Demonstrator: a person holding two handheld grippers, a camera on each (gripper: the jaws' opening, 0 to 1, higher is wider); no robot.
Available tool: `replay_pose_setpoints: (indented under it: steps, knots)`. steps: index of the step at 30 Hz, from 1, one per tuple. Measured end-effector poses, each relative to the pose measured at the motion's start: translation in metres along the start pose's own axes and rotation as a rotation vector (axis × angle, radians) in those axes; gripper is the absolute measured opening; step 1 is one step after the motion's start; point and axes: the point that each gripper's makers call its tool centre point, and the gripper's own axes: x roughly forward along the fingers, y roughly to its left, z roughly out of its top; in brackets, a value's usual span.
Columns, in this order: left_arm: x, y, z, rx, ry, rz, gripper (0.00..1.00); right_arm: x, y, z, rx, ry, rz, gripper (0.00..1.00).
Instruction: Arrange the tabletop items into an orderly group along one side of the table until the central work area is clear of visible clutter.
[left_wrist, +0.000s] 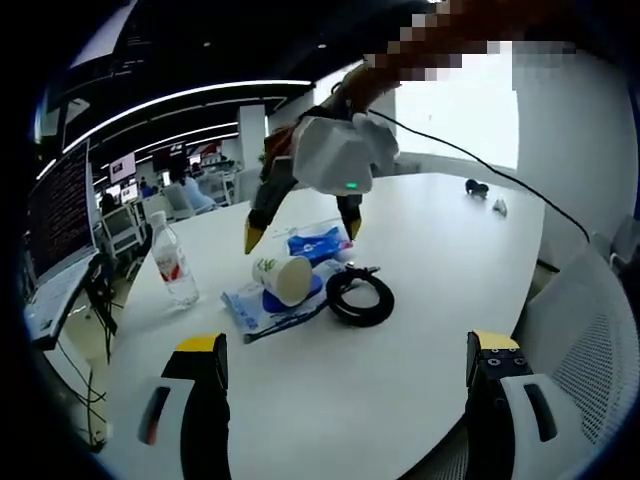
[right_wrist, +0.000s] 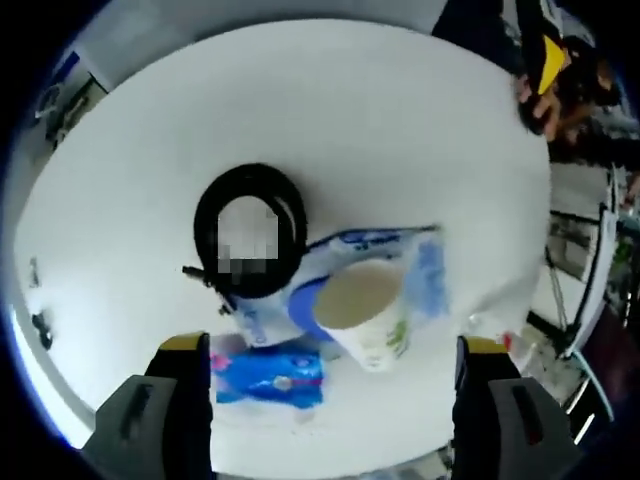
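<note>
Both tongs, left (left_wrist: 345, 365) and right (right_wrist: 333, 365), gape wide, empty, above the white paper cup (right_wrist: 365, 312), with the black coiled cable (right_wrist: 250, 230) at its 10 o'clock.

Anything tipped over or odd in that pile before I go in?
Yes: the paper cup lies on its side on the flat blue-and-white packet, its open mouth facing the right gripper hovering above. No spill visible. The black cable coil and blue tissue pack lie close beside it.

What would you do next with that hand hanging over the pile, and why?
Probably lower the right gripper onto the paper cup: its fingers are spread open directly above the cup, which stands on the blue-and-white packet beside the coiled black cable, ungrasped.
</note>
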Motion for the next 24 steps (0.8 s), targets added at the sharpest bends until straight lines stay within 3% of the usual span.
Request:
replay_pose_setpoints:
  steps: [9, 24]
  knots:
    - [0.001, 0.001, -0.002, -0.001, 0.011, 0.004, 0.99, 0.016, -0.007, 0.002, -0.119, -0.035, -0.010, 1.00]
    - [0.001, 0.006, -0.004, -0.013, 0.014, 0.025, 0.99, 0.033, 0.003, 0.008, -0.314, -0.075, 0.078, 0.97]
